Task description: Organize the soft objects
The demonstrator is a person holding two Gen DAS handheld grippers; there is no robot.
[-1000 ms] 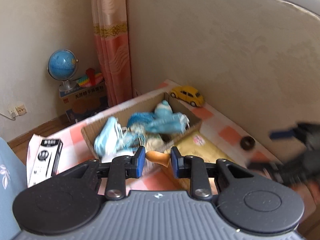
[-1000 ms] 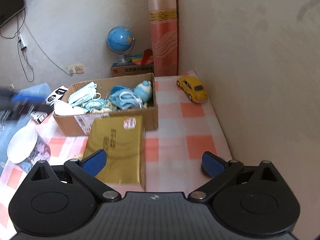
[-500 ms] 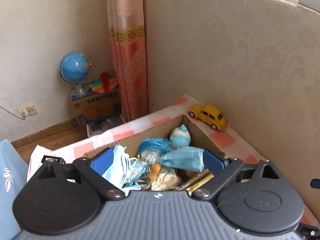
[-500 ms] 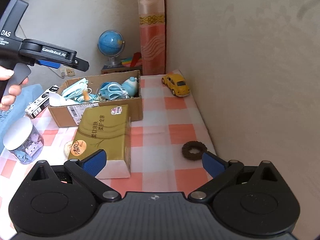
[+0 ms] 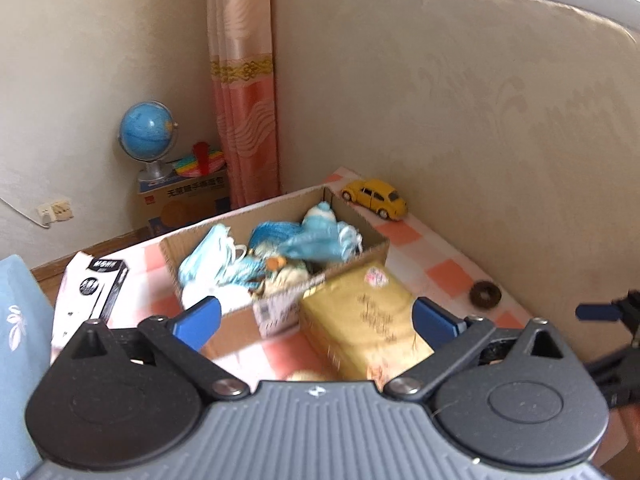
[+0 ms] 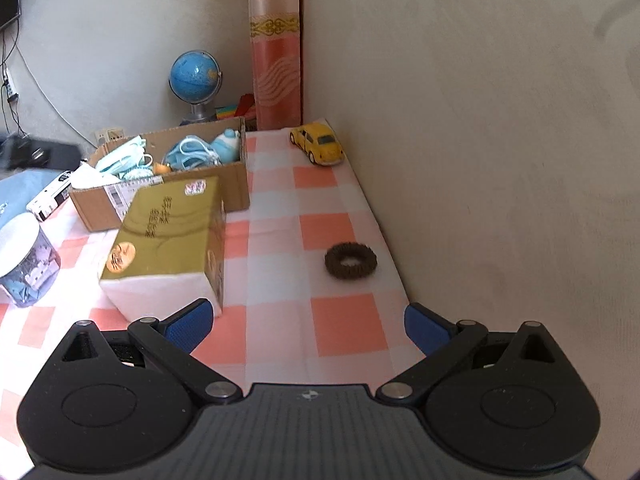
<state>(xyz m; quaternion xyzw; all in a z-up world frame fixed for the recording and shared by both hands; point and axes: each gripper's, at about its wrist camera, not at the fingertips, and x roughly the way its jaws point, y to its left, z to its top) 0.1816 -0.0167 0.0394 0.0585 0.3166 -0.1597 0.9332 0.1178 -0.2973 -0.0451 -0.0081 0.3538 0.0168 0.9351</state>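
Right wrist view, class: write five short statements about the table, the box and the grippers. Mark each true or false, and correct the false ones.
1. The brown hair tie lies inside the cardboard box. False: it lies on the checked tablecloth, apart from the box.
2. The yellow toy car stands near the wall. True.
3. The right gripper is shut on a mask. False: it is open and empty.
4. Blue face masks lie in the box. True.
5. The left gripper is open. True.
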